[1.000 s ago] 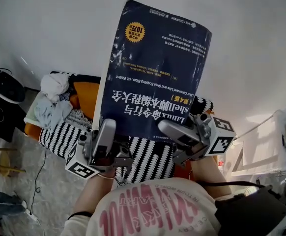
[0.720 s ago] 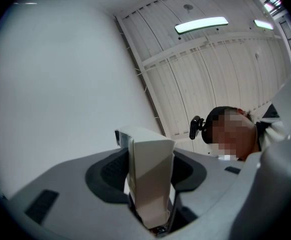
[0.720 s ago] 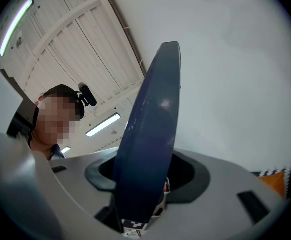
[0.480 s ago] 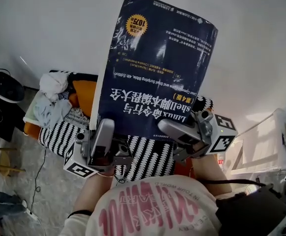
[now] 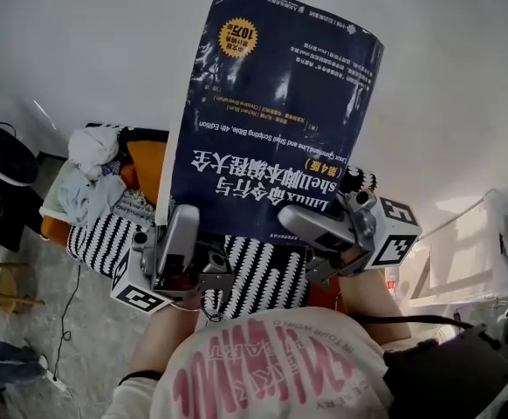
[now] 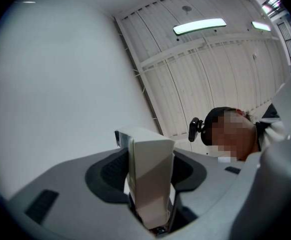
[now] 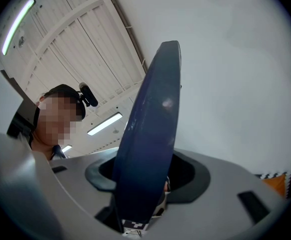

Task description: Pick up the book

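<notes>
White wall filling the top and right of the head view. Lower left: black-and-white striped blanket (image 5: 97,238), orange cushion (image 5: 154,168), heap of pale clothes (image 5: 88,177). Bottom centre: white shirt (image 5: 263,369) with pink print, worn by the person holding the tools.

Centre and upper frame: large dark blue book (image 5: 271,112), lifted well clear of the blanket, upright in the air, cover toward the camera, print upside down. Clamped on its lower left corner: left gripper (image 5: 184,225), with the left gripper view looking along pale page edges pinched between grey jaws. Clamped on its lower right edge: right gripper (image 5: 311,230), with the right gripper view looking along the blue cover rising between its jaws. Both pairs of jaws pressed on the book, neither empty.

Task stage, as a judgement: looks finished as a pick-up, with the book off every surface and carried by both tongs. Nothing left beyond keeping hold. Grips only along the bottom edge, most of the book above them, so some risk of tipping.

Against a second earlier: same grips, same corners, tongs in nearly the same spot in the frame. Top corner of the book now almost at the frame's top edge, cover looming slightly larger. Background unchanged.
</notes>
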{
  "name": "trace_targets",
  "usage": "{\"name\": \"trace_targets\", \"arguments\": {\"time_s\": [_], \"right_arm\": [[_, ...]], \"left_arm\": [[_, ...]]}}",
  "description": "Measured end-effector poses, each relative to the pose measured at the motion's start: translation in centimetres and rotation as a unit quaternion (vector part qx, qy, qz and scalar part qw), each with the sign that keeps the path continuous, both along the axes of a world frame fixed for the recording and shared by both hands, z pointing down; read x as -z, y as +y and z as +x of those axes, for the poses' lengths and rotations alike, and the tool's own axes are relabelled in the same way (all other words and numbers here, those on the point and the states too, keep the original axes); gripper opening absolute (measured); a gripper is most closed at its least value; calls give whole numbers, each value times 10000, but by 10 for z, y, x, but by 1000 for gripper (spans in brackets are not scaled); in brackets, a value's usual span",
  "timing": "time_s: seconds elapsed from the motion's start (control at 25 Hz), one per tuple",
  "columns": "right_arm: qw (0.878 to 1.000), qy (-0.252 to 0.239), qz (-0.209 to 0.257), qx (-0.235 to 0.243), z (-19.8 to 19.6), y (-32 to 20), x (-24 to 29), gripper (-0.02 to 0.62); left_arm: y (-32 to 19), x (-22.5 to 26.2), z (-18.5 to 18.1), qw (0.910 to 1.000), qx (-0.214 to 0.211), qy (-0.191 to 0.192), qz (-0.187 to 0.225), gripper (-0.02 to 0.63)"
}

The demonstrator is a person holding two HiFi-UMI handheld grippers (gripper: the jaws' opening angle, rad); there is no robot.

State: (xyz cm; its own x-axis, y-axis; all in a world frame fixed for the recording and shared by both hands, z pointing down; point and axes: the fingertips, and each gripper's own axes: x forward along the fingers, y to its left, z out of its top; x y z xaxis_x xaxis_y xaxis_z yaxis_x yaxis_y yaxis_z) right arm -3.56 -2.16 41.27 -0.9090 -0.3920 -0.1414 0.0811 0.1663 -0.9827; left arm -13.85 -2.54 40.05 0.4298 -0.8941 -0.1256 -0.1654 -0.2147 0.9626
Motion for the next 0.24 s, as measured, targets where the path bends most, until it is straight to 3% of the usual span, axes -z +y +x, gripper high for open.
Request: {"name": "trace_targets", "arguments": {"time_s": [0.24], "right_arm": [[10000, -32, 69, -9, 1, -2, 4, 224]], "left_arm": [[-2, 4, 1, 10000, 4, 6, 70, 209]]}}
